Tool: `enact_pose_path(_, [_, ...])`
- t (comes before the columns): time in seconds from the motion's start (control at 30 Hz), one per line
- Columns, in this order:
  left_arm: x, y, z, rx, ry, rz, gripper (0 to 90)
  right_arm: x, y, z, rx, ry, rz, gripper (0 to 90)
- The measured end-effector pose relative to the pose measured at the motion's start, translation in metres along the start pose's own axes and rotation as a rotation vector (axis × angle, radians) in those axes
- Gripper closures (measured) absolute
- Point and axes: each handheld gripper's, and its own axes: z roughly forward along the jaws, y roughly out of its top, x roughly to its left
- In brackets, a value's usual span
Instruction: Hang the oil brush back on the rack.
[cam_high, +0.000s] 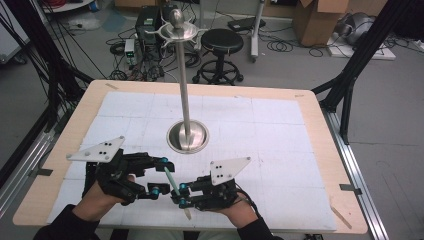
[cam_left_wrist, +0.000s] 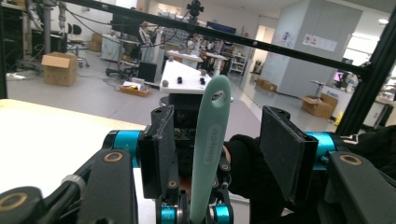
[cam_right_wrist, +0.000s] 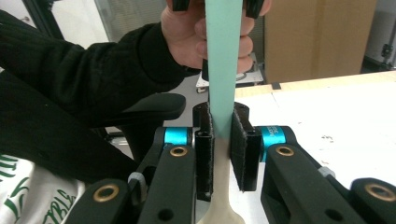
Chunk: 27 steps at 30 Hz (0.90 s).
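Observation:
A slim utensil with a mint-green handle (cam_high: 170, 180) and a cream blade end is held above the table's near edge. My right gripper (cam_high: 179, 195) is shut on it where the green meets the cream (cam_right_wrist: 223, 133). The handle (cam_left_wrist: 212, 140) rises between the wide-apart pads of my open left gripper (cam_left_wrist: 219, 151), touching neither pad. From above, the left gripper (cam_high: 161, 176) brackets the handle's upper tip. A hole pierces the handle's end. The left hand (cam_right_wrist: 196, 35) shows behind the handle in the right gripper view.
A metal stand with a round base (cam_high: 187, 136) and a tall pole topped by a disc (cam_high: 176, 30) rises mid-table. White gridded sheet (cam_high: 280, 130) covers the wooden table. A black stool (cam_high: 221, 42) and cardboard box (cam_high: 320, 20) stand on the floor beyond.

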Motion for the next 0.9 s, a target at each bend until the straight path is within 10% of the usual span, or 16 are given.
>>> enact_pose_path(0.57, [0.0014,-0.0008,0.0061,-0.022,-0.102,0.011,75.5,0.0017,0.0007,0.0025,-0.032,0.106,0.000,80.6])
enact_pose_path(0.83, [0.0018,0.0003,0.0046,-0.023,-0.044,0.029,78.2,0.0008,0.0007,0.0020,-0.033,0.098,0.000,78.8])
enact_pose_path(0.9, [0.0025,0.0020,0.0026,-0.025,0.022,0.038,78.5,0.0005,0.0005,0.0011,-0.041,0.065,0.028,61.5])
